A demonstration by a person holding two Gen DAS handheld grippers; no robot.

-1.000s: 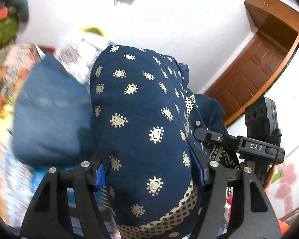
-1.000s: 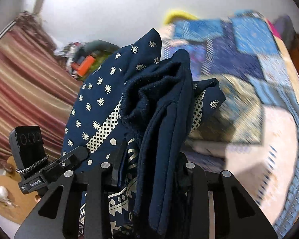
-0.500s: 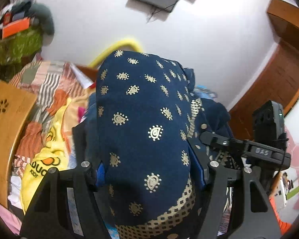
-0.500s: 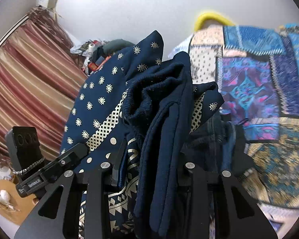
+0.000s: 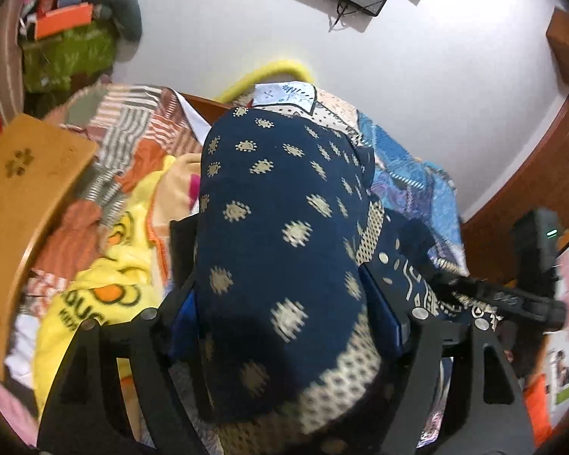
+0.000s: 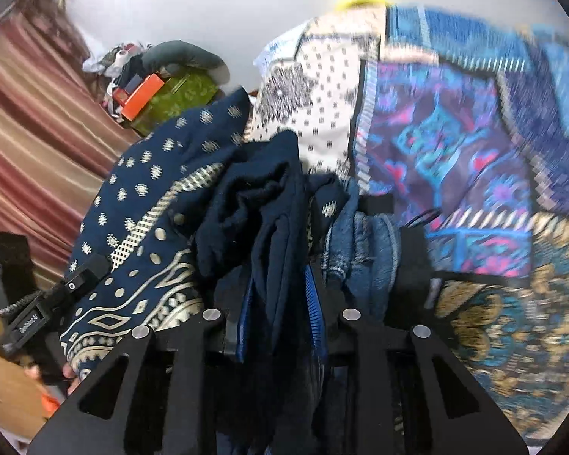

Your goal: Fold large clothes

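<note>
Holding: a navy printed garment with pale gold motifs and a patterned border (image 5: 280, 250) was gripped at two places, seemingly so it could be carried as one bundle.
Left gripper (image 5: 284, 318): a thick fold of the garment was seated between its jaws, which had just been widening; the blue pads were seen against the cloth on both sides.
Right gripper (image 6: 277, 303): it was clenched on a narrow bunched edge of the same cloth, the jaws having just been closing, probably to secure a thin hem.
Garment's place: it was draped over both tools, lifted clear of the surface ahead.
Surface: a blue and purple patchwork bedspread (image 6: 455, 159) was spread ahead of the right tool.
Room: a yellow printed cloth (image 5: 95, 295) was heaped left of the left tool; a white wall (image 5: 208, 19) was seen beyond.
</note>
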